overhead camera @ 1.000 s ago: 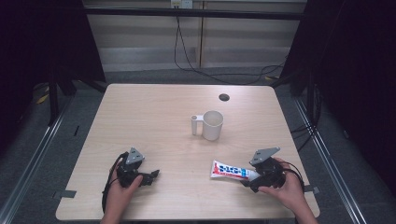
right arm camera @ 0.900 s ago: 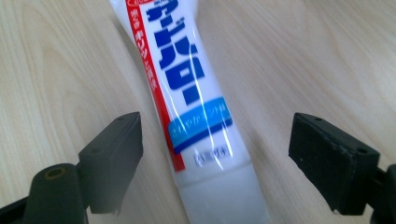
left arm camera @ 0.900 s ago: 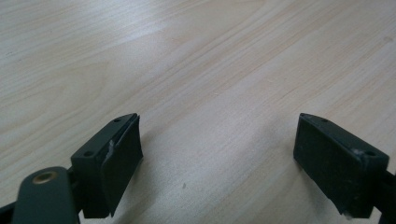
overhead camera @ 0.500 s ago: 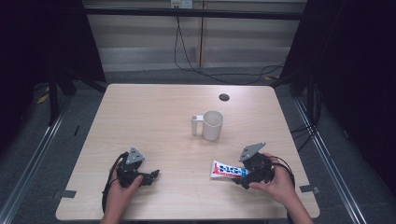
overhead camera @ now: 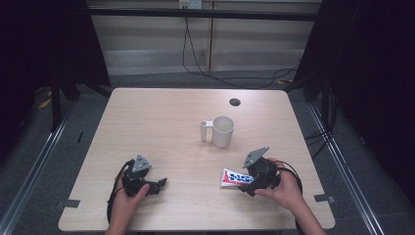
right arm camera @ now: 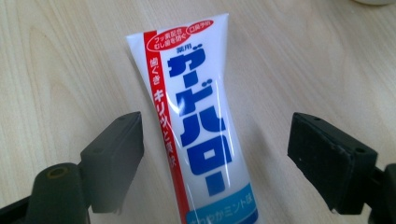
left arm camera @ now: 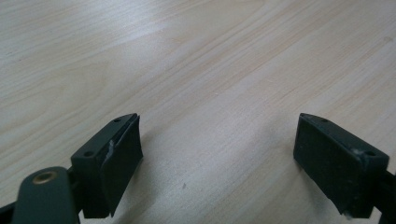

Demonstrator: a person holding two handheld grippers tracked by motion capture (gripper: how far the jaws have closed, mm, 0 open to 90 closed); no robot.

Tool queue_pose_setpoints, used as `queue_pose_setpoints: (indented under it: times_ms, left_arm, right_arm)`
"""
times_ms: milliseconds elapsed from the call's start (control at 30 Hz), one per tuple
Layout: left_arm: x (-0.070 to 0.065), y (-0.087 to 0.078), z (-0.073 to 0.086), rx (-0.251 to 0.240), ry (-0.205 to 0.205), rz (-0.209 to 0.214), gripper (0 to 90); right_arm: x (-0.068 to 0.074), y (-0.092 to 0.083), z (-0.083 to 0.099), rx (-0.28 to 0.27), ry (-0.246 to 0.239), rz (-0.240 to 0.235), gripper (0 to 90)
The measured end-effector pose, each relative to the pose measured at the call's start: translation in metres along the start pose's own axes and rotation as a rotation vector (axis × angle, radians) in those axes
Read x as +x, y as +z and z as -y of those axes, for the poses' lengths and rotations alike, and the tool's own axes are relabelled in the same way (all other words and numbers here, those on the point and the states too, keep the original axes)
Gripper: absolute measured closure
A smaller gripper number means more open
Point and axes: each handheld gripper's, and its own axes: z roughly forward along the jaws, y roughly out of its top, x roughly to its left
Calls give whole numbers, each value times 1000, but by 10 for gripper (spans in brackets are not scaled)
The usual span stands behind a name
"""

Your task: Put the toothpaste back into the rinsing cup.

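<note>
A white toothpaste tube point(right arm camera: 196, 126) lay flat on the wooden bench point(overhead camera: 161, 127), between the spread jaws of the right tool point(right arm camera: 215, 158), which touched neither side. The left tool point(left arm camera: 219, 158) rested open over bare wood near the front edge. A white mug point(overhead camera: 222, 131) stood mid-bench.

Tube point(overhead camera: 234, 177) lay flat on the table point(overhead camera: 161, 127), near the front edge, right of centre. White, a red stripe along one side, large blue characters down the middle, a light blue band lower down point(right arm camera: 198, 121). Flat crimped end pointed left in the high view. Mug point(overhead camera: 222, 131), cream-white, stood upright near mid-table, handle to its left, well apart from the tube.
</note>
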Motion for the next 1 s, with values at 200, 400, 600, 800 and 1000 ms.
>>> queue_pose_setpoints:
  times_ms: [200,400,600,800,1000]
  left_arm:
    - [0,0,0,-2,0,1,150]
    - [0,0,0,-2,1,1,150]
    - [0,0,0,-2,1,-2,150]
    - [0,0,0,-2,1,1,150]
    - [0,0,0,-1,1,-1,150]
  right_arm:
    - [2,4,-9,12,-13,-5,184]
    - [3,5,-15,20,-27,-8,186]
    - [5,9,-22,43,-47,-10,188]
    - [8,15,-26,74,-61,-14,203]
    - [7,20,-28,108,-67,-31,228]
